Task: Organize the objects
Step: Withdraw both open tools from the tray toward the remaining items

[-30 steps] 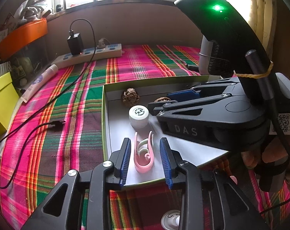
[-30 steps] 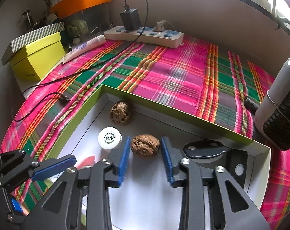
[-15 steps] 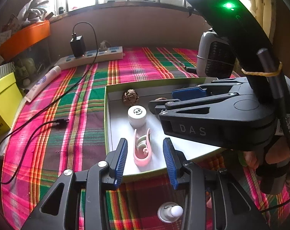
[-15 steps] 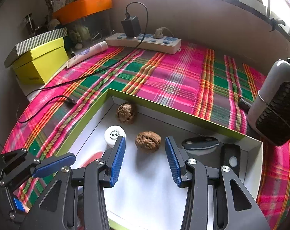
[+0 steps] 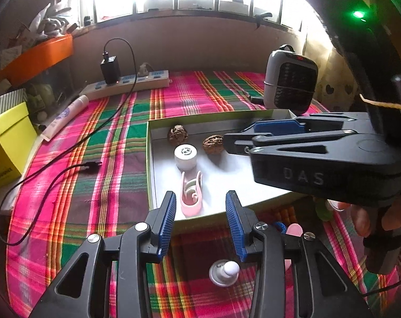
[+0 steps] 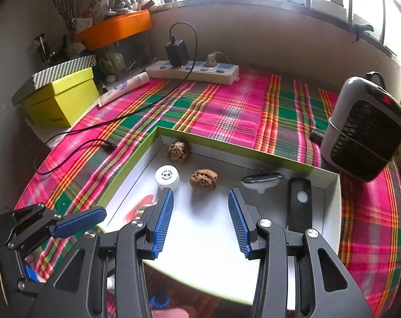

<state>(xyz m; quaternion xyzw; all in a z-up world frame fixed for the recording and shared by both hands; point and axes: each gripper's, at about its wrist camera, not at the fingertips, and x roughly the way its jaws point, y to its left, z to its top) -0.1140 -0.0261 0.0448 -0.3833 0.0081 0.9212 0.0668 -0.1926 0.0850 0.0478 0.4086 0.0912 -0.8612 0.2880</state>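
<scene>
Left tool: parted about halfway after just widening, empty, hanging over the near wall of the shallow box; pink clip lying free on the white floor beyond the blue pads, untouched. Right tool: also roughly half open, gripping nothing, poised above the box floor.

Inside the box, on the white floor: a small white jar just behind the clip; one walnut beside the jar, ahead of the right tool and clear of its pads; a second walnut near the far left corner; a dark folding knife and a black rectangular block toward the right wall.

Box resting on a plaid cloth over the table. Outside it, at the near edge: a white knobbed cap. Farther back: a power strip with a black charger plugged in, a yellow box, a small heater.
</scene>
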